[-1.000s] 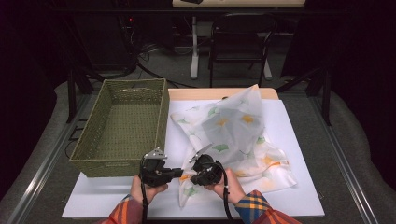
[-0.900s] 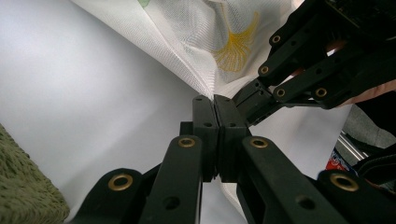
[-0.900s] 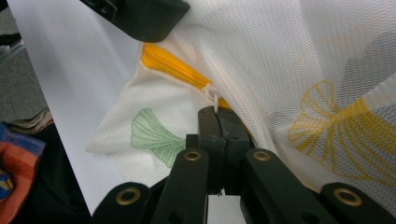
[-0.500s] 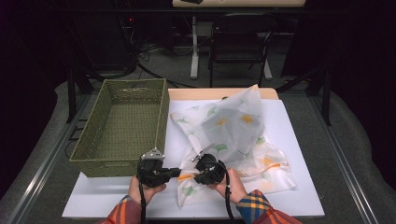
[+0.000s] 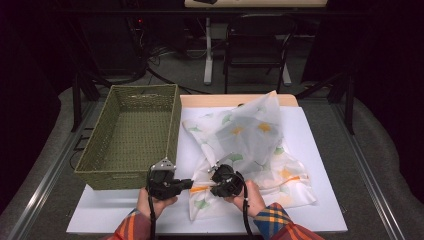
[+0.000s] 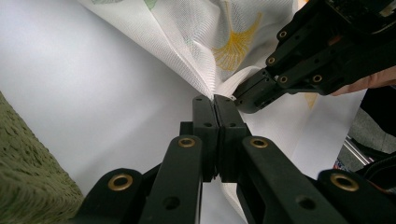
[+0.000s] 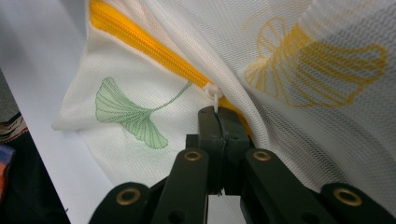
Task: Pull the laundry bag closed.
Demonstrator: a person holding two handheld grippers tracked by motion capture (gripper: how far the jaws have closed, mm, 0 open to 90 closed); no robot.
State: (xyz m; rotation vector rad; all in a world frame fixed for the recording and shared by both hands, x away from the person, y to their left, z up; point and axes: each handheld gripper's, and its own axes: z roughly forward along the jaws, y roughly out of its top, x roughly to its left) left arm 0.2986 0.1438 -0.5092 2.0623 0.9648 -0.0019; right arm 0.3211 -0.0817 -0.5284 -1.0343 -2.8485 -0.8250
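Mesh laundry bag (image 5: 250, 150) with the ginkgo-leaf print is lying crumpled on the white sheet (image 5: 320, 210) over the worktop, spread from the middle toward the right edge, with its near-left corner pulled up toward the person. Green woven basket (image 5: 131, 137) sits empty at the left edge, just beside the bag.

Both tongs are pressed together, each pinching something small at that near corner. Right tongs (image 7: 217, 112) have the little white zipper pull (image 7: 212, 93) of the orange zipper (image 7: 140, 39) nipped between the tips (the right gripper view shows this nicely). Left tongs (image 6: 215, 100) are clamped on a gathered fold of mesh right next to it, and in the left gripper view the two sets of tips almost touch.

What matters for the next move, I reckon: the zipper's long axis runs away from the right tongs along the bag's near edge toward the right side of the worktop, so the right hand (image 5: 250, 197) would drag the pull that way while the left hand (image 5: 152, 205) anchors the fabric behind it. Right hand is the one on the pull, obviously.

Compared with a second ago, hardly anything differs: both hands sit in about the same spot near the front edge, and the bag's folds look unchanged.
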